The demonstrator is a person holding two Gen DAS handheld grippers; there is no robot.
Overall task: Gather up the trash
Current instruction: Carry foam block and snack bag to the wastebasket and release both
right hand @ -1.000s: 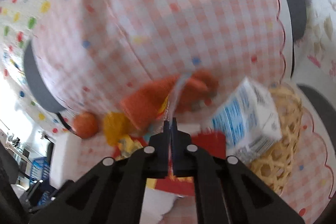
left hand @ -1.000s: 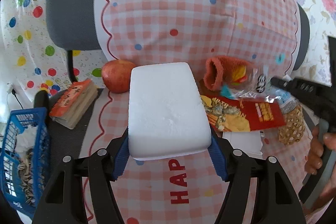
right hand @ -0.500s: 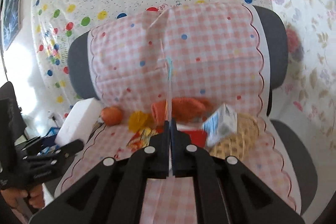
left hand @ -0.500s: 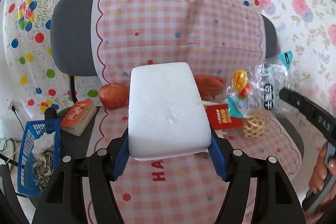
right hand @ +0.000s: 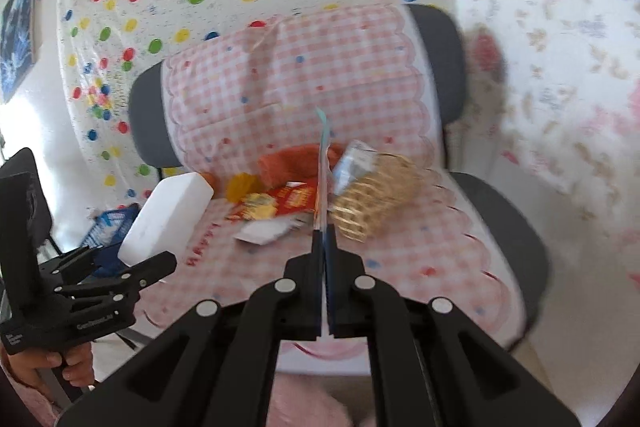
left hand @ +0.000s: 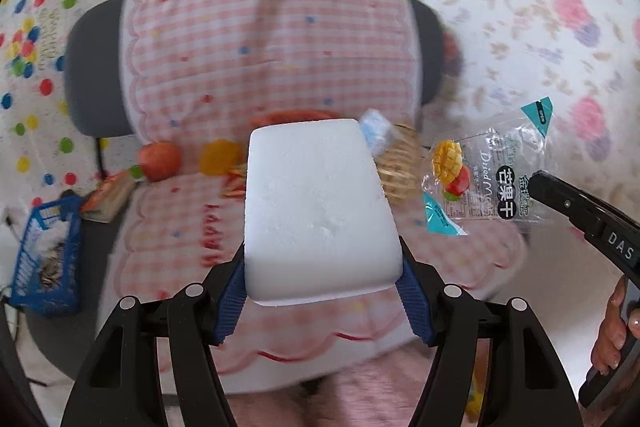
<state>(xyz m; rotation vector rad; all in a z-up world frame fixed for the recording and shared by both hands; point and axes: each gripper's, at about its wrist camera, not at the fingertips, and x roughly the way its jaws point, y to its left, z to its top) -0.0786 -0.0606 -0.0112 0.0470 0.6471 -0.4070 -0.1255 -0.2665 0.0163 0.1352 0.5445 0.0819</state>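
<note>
Covering the grey chair [right hand: 504,227] is a pink checked cloth [left hand: 256,59]; along the seat's back edge an apple [left hand: 159,160], a wicker ball [right hand: 374,195] and a red snack bag [right hand: 292,201] are seen. A white foam block [left hand: 316,211] is clamped between the blue pads of the left gripper [left hand: 322,283], held above the seat's front edge (spread wide). A clear dried-mango wrapper [left hand: 484,179] is pinched edge-on by the right gripper [right hand: 323,243], its jaws pressed together.

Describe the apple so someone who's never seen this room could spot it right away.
Find the grey chair draped in pink checked cloth. On its seat's left edge, beside a yellow object, sits the apple: the only smooth, round, red thing among the wrappers.
</note>
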